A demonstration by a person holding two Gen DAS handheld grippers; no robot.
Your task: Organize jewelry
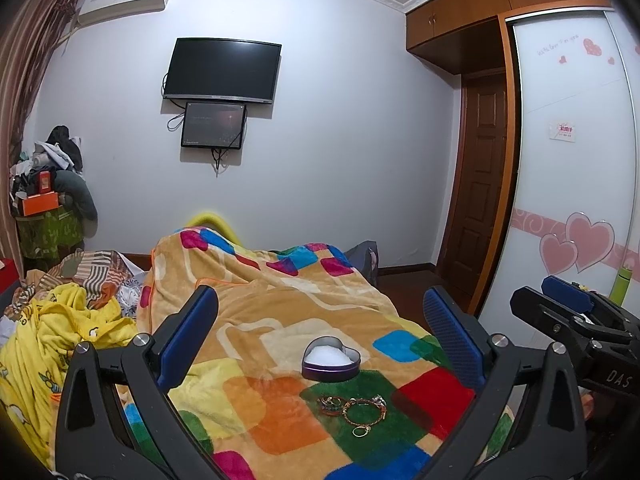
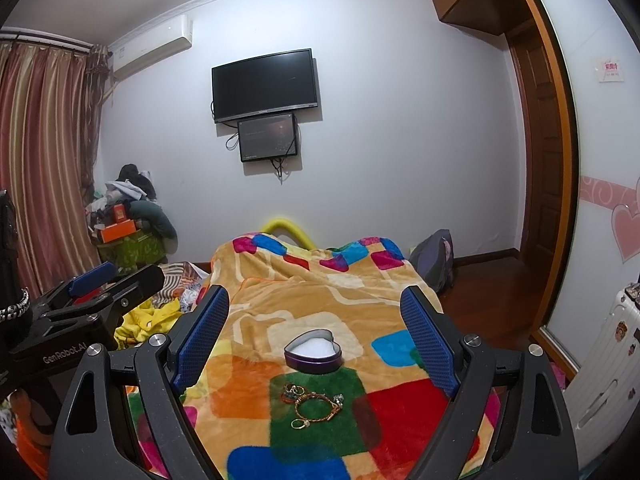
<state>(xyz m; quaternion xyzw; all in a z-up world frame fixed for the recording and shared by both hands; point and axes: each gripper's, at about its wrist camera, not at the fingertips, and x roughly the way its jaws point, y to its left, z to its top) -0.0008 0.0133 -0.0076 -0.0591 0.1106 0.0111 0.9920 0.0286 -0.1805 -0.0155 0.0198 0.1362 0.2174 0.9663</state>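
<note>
A purple heart-shaped tin (image 1: 331, 360) with white padding sits open on a colourful blanket (image 1: 280, 320); it also shows in the right wrist view (image 2: 313, 351). In front of it lies a small pile of jewelry: a braided bracelet (image 1: 366, 410), rings (image 1: 330, 402) and a gold ring (image 1: 361, 431). The right wrist view shows the bracelet (image 2: 316, 406) and gold ring (image 2: 300, 424) too. My left gripper (image 1: 320, 304) is open and empty, above and short of the tin. My right gripper (image 2: 316, 300) is open and empty, likewise held back from it.
The bed carries a yellow quilt (image 1: 52, 332) on the left. A dark backpack (image 2: 434, 258) sits on the floor by the bed's far right corner. A wardrobe (image 1: 572, 160) with heart stickers stands right. A white suitcase (image 2: 604, 360) is near right. A cluttered pile (image 2: 128, 216) stands by the curtain.
</note>
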